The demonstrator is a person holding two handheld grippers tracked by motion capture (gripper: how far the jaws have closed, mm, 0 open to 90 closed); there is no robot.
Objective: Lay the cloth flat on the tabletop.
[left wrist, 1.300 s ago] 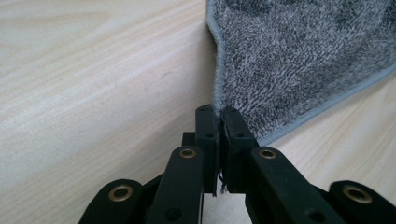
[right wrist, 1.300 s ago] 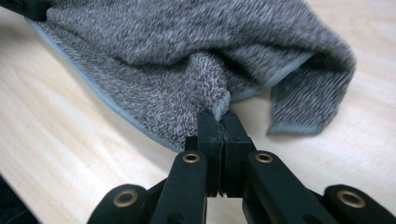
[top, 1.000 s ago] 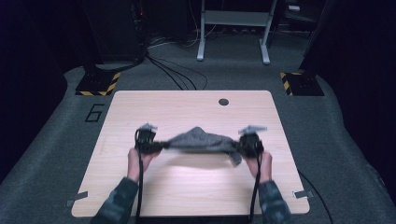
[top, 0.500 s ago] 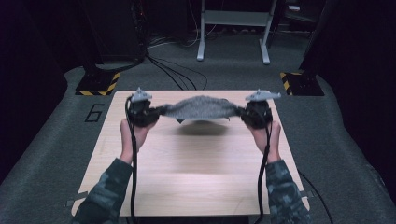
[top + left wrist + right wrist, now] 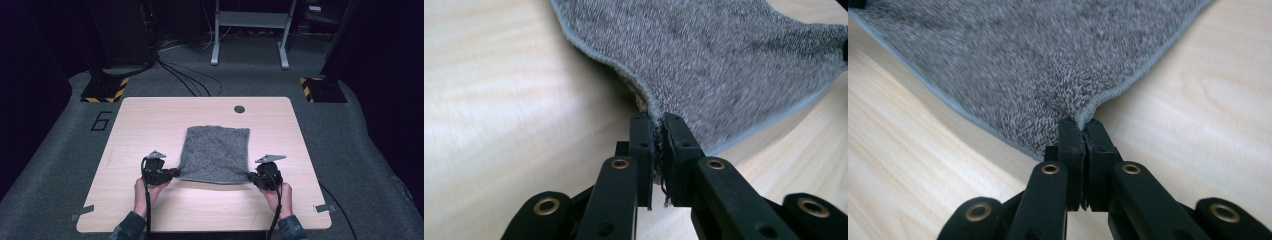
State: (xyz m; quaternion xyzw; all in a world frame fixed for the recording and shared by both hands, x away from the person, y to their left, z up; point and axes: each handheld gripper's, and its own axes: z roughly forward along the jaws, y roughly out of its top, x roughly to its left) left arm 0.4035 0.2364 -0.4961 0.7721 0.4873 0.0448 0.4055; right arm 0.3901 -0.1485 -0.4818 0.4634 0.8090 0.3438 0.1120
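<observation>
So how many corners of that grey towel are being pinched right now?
2. The left gripper pinches the towel at its near left corner, and the right gripper pinches the near right corner. The two far corners lie free on the table.

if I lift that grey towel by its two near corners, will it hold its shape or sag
The grey towel would likely sag: its edge already curves between the left gripper and the right gripper. Its fuzzy pile suggests it won't slip easily, and being thin, it's probably light.
</observation>
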